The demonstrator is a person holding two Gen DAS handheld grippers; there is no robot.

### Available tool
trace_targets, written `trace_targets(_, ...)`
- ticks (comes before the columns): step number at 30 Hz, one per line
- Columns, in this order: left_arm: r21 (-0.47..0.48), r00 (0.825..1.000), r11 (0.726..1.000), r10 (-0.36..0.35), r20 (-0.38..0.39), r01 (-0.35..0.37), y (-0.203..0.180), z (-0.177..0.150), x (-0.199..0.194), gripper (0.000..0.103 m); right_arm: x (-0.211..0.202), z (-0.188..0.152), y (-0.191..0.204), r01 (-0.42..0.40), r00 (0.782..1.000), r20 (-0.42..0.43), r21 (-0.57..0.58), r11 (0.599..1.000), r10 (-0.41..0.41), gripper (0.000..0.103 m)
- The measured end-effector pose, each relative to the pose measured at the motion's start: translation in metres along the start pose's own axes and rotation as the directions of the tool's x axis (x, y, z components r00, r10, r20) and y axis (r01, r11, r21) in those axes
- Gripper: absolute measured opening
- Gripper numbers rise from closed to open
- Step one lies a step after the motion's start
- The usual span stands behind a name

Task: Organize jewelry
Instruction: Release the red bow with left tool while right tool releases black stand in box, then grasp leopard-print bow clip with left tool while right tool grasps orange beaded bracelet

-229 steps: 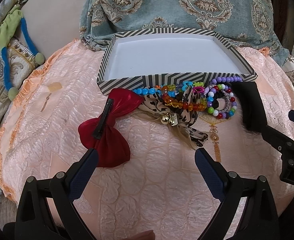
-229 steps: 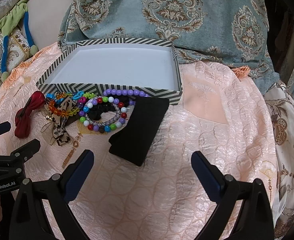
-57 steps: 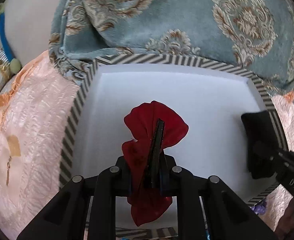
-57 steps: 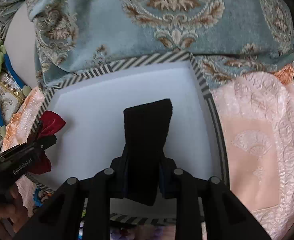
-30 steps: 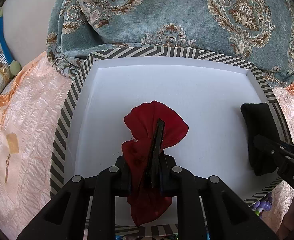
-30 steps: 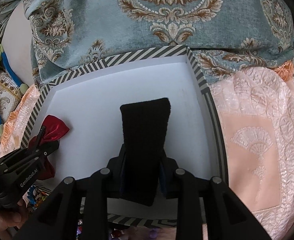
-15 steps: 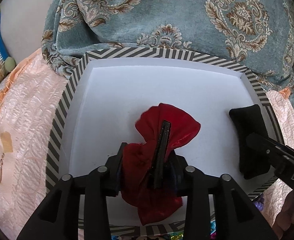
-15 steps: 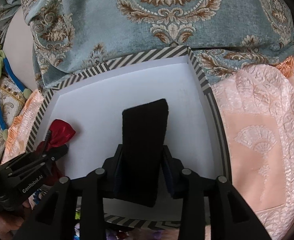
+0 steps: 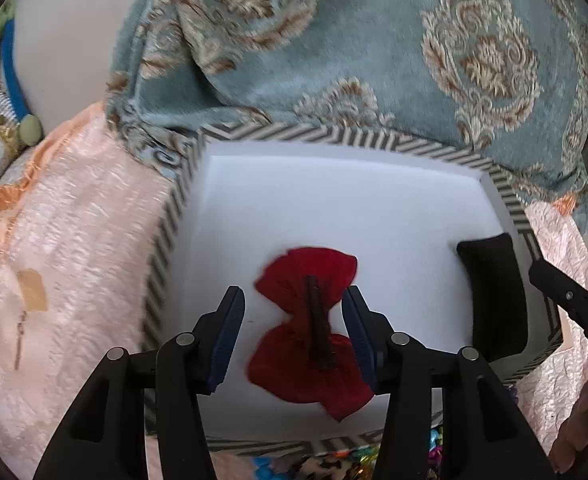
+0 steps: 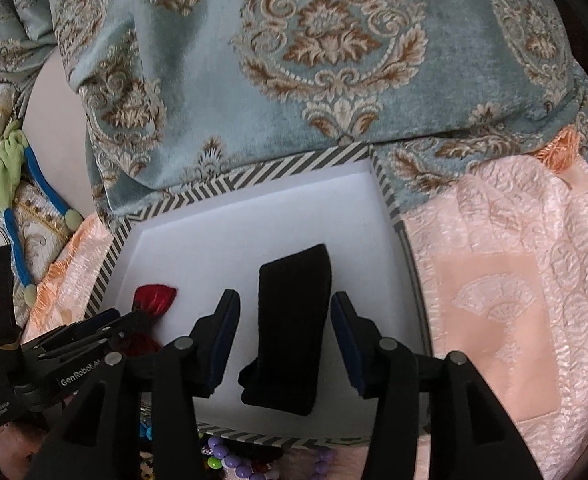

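A red bow hair clip (image 9: 311, 332) lies on the white floor of the striped box (image 9: 166, 232). My left gripper (image 9: 294, 312) hangs just over it, jaws opening, pads off the bow on both sides. The bow (image 10: 154, 296) also shows at the box's left in the right wrist view, beside the left gripper (image 10: 106, 322). A black fabric band (image 10: 290, 328) lies in the box (image 10: 389, 200) near its right wall. My right gripper (image 10: 284, 318) straddles it, jaws opening, pads clear of the cloth. The band (image 9: 493, 300) appears at the right in the left wrist view.
Bead bracelets (image 10: 230, 460) lie in front of the box's near wall. A blue-grey patterned cushion (image 10: 313, 60) rises right behind the box. Peach quilted fabric (image 10: 513, 300) covers the surface on both sides. A green and blue cord (image 10: 18, 176) lies far left.
Both grippers have gone from shut on their items to open. The red bow and the black band now lie loose on the box floor. The right gripper rose slightly.
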State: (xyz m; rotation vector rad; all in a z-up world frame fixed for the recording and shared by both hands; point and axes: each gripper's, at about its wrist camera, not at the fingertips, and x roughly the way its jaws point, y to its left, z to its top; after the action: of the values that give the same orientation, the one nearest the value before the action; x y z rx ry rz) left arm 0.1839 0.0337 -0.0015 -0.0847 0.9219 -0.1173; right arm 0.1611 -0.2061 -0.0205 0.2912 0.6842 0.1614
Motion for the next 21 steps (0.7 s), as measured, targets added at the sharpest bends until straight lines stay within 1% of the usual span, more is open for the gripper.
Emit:
trace_targets(4,-0.014,0.999,1.0,-0.016,0.039,0.017,0.012,-0.002,-0.02,0.034,-0.016,-0.004,-0.004,-0.007,1.0,0.015,0.014,1.0,0.007,0.049)
trace_targets(8,0.039,0.998,0.999,-0.039,0.058,0.037,0.017,-0.016,-0.043,0.034,-0.036,-0.015,-0.001,-0.01,1.0,0.023,-0.012,1.0,0.01,0.049)
trace_targets(10,0.063,0.998,0.997,-0.042,0.055,0.038,0.02,-0.026,-0.052,0.034,-0.047,-0.026,0.0,-0.004,1.0,0.016,-0.03,1.0,0.005,0.049)
trace_targets(13,0.046,0.998,0.998,-0.054,0.037,0.053,0.031,-0.043,-0.062,0.034,-0.062,-0.046,-0.002,-0.008,1.0,-0.012,-0.003,1.0,0.008,0.049)
trace_targets(17,-0.01,0.993,0.993,-0.118,0.009,0.118,0.039,-0.07,-0.075,0.034,-0.074,-0.075,0.001,-0.032,0.998,-0.061,0.01,0.999,0.033,0.049)
trace_targets(21,0.016,0.986,0.986,-0.166,-0.002,0.166,0.026,-0.094,-0.086,0.034,-0.077,-0.094,0.007,-0.021,0.996,-0.09,-0.014,1.0,0.02,0.049)
